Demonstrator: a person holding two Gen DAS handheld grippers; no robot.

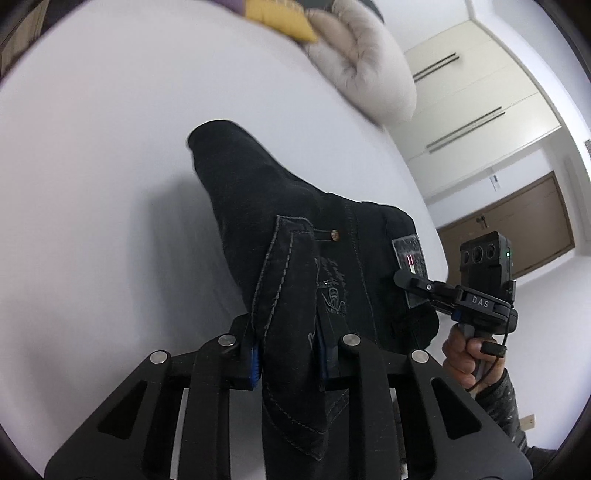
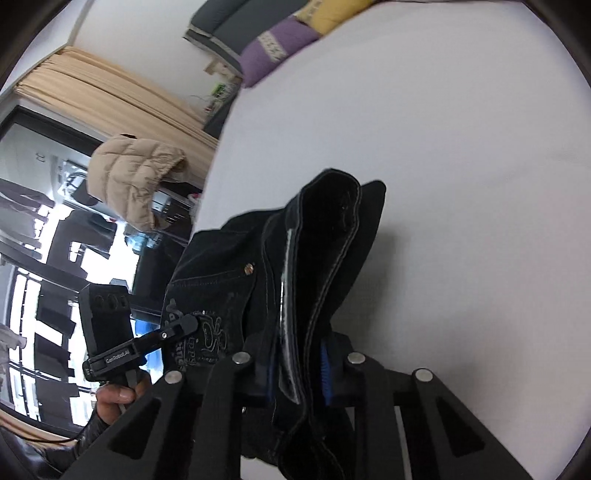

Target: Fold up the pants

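Note:
Black denim pants [image 1: 258, 192] lie bunched on the white bed [image 1: 92, 166], their waist end lifted toward me. In the left wrist view my left gripper [image 1: 290, 354] is shut on a stitched edge of the pants, with the blue pads [image 1: 255, 356] pressing the fabric from both sides. My right gripper [image 1: 400, 277] grips the waistband by a grey label patch [image 1: 410, 258]. In the right wrist view the right gripper [image 2: 297, 373] is shut on the folded waistband of the pants [image 2: 332, 206]. There my left gripper [image 2: 194, 323] pinches the embroidered pocket area.
A beige puffy quilt [image 1: 369, 74] and a yellow pillow [image 1: 280, 18] lie at the bed's far end, with a purple pillow [image 2: 277, 48] beside them. A wardrobe [image 1: 480, 92] and a brown door [image 1: 517, 229] stand beyond the bed. A tan jacket [image 2: 136, 173] hangs by the window.

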